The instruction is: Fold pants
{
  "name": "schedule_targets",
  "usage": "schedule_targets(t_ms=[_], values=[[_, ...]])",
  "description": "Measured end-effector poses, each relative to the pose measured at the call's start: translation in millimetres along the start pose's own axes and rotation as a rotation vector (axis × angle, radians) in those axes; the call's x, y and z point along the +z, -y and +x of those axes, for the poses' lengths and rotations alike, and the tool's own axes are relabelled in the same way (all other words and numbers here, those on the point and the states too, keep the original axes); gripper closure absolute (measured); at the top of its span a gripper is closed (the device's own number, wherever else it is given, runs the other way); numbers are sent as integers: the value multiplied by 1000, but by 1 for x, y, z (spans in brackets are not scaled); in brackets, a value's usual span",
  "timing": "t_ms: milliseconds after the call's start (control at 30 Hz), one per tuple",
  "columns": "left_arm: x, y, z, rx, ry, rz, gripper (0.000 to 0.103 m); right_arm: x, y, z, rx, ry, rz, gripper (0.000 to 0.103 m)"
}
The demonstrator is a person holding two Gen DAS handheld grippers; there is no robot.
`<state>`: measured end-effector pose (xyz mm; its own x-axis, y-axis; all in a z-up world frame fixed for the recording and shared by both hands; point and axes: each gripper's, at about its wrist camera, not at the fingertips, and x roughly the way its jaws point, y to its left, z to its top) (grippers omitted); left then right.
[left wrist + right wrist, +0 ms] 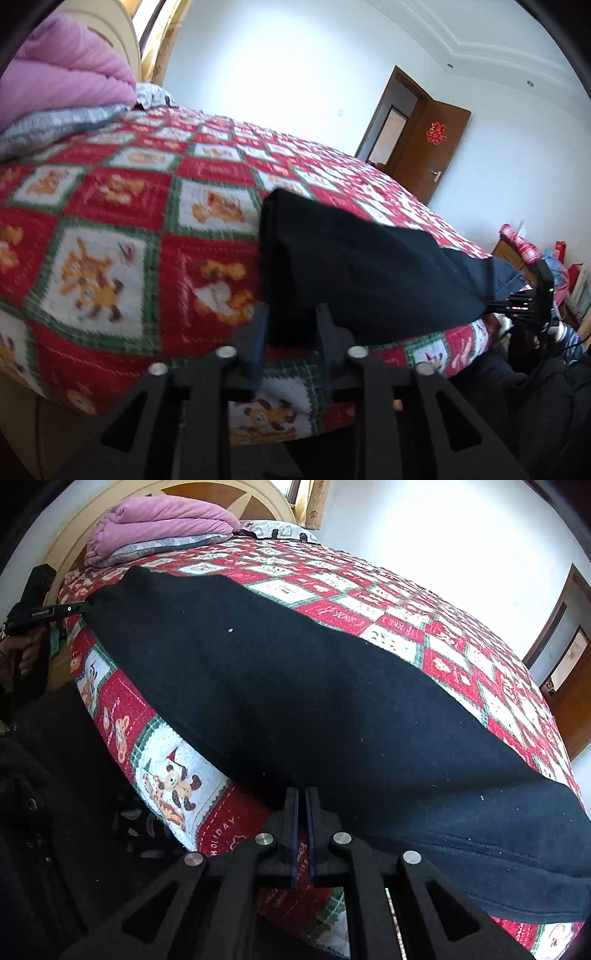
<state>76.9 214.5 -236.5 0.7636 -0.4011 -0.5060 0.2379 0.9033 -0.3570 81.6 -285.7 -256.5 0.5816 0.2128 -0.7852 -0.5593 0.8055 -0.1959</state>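
A home bedroom: a wide bed (pixel 406 602) under a red-and-white patchwork bedspread (pixel 122 206), a folded pink quilt (pixel 159 524) and pillow (pixel 273 528) against a curved wooden headboard (pixel 74 542), white walls, and a brown door (pixel 432 147) bearing a red paper emblem (pixel 436 133).

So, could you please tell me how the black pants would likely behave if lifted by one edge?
The black pants would probably flop and sag, since they drape over the bed's edge. Their fleecy surface likely grips rather than slips.

Left gripper (pixel 291 325) fingers parted, right gripper (pixel 303 805) fingers closed
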Motion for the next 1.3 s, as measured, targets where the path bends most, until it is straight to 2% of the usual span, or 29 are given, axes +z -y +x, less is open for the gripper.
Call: schedule_targets(t_ms=[33, 133, 233, 300, 367, 400, 433, 500, 600, 700, 833, 867, 967, 1033, 1100, 1300], values=[[3, -1, -4, 9, 10, 3, 72, 2, 2, -4, 8, 8, 8, 98], [11, -7, -16, 70, 48, 0, 60, 5, 6, -13, 31, 34, 40, 98], [23, -12, -30, 115, 106, -19, 60, 12, 14, -21, 76, 66, 97, 97], [32, -7, -37, 113, 149, -34, 59, 18, 19, -25, 111, 84, 124, 97], [40, 5, -37, 120, 156, -7, 50, 26, 22, -29, 167, 97, 152, 75], [43, 14, -34, 114, 154, 18, 50, 28, 23, -29, 184, 98, 157, 40], [46, 24, -30, 101, 146, 48, 50, 33, 23, -30, 199, 99, 160, 24], [48, 40, -18, 97, 118, 87, 50, 38, 21, -33, 199, 113, 151, 24], [45, 60, 4, 35, 66, 85, 50, 48, 16, -32, 194, 106, 129, 24], [47, 87, 29, -21, 23, 124, 50, 66, 17, -25, 211, 104, 145, 25], [45, 124, 61, -67, -32, 184, 50, 100, 26, -9, 264, 103, 216, 53], [43, 130, 68, -79, -47, 193, 50, 111, 29, -3, 273, 99, 244, 54], [30, 141, 86, -99, -92, 225, 50, 143, 34, 20, 364, 77, 315, 55], [17, 145, 93, -103, -136, 248, 50, 160, 33, 36, 416, 49, 349, 64], [7, 145, 98, -98, -167, 258, 50, 178, 30, 53, 456, 10, 378, 64], [4, 135, 96, -151, -160, 215, 49, 216, 15, 98, 526, -118, 421, 68]])
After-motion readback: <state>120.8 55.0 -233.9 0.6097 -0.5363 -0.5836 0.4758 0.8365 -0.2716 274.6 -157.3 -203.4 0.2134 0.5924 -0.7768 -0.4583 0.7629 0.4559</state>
